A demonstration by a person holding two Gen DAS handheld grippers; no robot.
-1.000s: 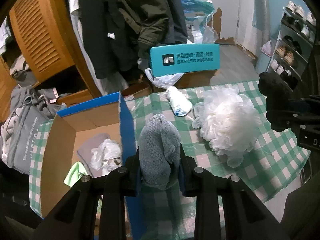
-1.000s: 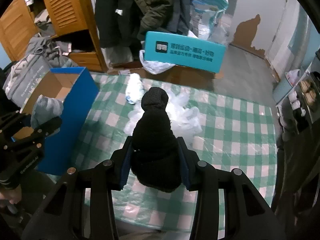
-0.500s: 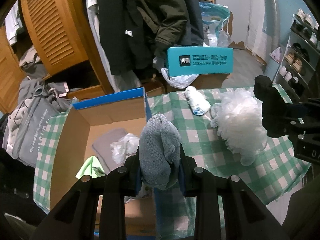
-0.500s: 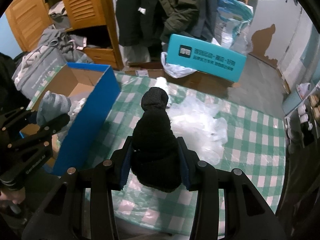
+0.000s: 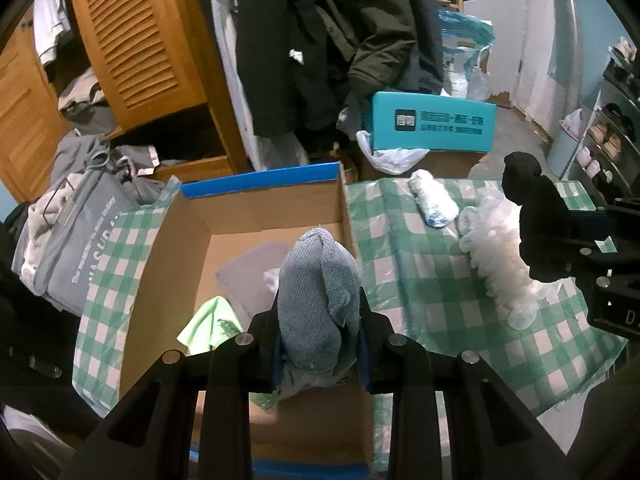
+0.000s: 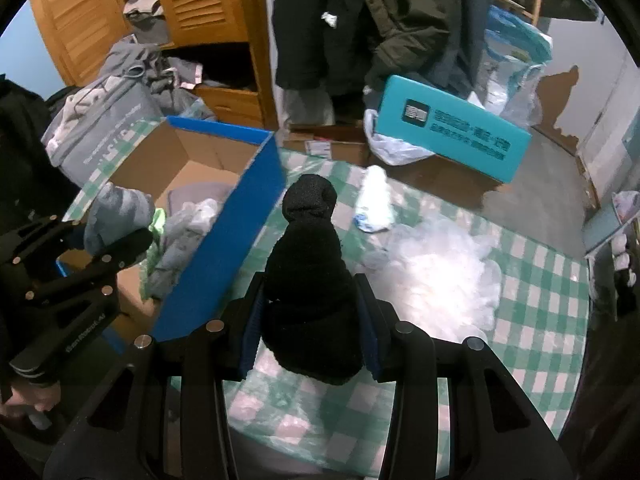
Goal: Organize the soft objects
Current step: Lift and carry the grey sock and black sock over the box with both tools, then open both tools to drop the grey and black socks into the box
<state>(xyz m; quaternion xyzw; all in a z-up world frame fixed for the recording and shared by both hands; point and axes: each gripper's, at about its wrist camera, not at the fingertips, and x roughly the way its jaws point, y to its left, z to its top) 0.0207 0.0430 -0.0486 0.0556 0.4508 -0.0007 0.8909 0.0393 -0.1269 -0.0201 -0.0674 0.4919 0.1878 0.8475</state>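
Note:
My left gripper (image 5: 318, 320) is shut on a grey knitted sock (image 5: 316, 292) and holds it over the open blue cardboard box (image 5: 260, 182); it also shows in the right wrist view (image 6: 116, 232). The box holds a green cloth (image 5: 212, 326), a grey cloth (image 5: 248, 276) and a white plastic bundle. My right gripper (image 6: 310, 320) is shut on a black sock (image 6: 308, 272) above the green checked tablecloth (image 6: 540, 320), just right of the box wall (image 6: 240, 232). A white mesh pouf (image 6: 440, 264) and a rolled white sock (image 6: 374, 200) lie on the cloth.
A teal box (image 6: 452, 128) on a brown carton stands beyond the table. Dark coats (image 5: 320, 40) hang behind. A wooden louvred wardrobe (image 5: 132, 40) and a heap of grey clothes (image 5: 72, 216) are at the left. A shoe rack (image 5: 616, 128) is at the far right.
My left gripper has moved left with the grey sock, from above the tablecloth to over the box. My right gripper with the black sock has shifted left toward the box.

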